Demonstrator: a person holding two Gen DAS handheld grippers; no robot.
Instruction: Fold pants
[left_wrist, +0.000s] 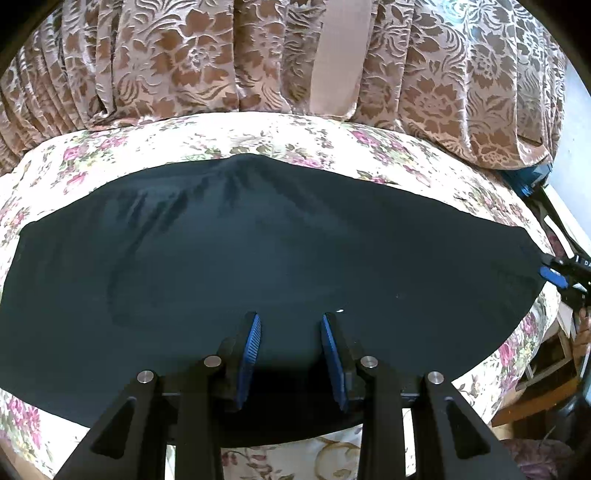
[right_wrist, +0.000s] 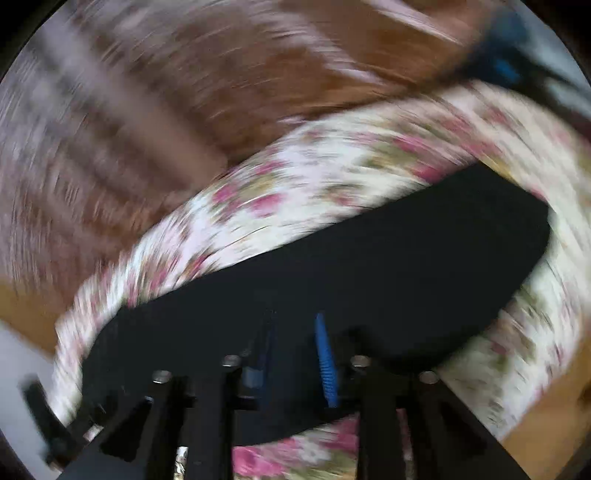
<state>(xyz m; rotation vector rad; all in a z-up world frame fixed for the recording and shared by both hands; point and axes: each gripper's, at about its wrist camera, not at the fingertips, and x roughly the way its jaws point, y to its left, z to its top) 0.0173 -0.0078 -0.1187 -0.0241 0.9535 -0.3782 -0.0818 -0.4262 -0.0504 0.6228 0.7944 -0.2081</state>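
Note:
Black pants (left_wrist: 258, 251) lie spread flat across a bed, left to right in the left wrist view. My left gripper (left_wrist: 290, 317) hovers over their near edge, blue pads apart, with nothing between them. My right gripper (left_wrist: 552, 275) shows at the pants' far right end, one blue pad visible there. The right wrist view is heavily blurred. In it the pants (right_wrist: 369, 266) run diagonally, and my right gripper (right_wrist: 294, 317) is above them with a gap between its pads and only dark cloth behind.
A cream bedcover with pink flowers (left_wrist: 258, 136) lies under the pants. Brown floral drapery (left_wrist: 184, 55) hangs behind the bed. A blue object (left_wrist: 528, 181) and wooden furniture (left_wrist: 546, 387) stand off the bed's right side.

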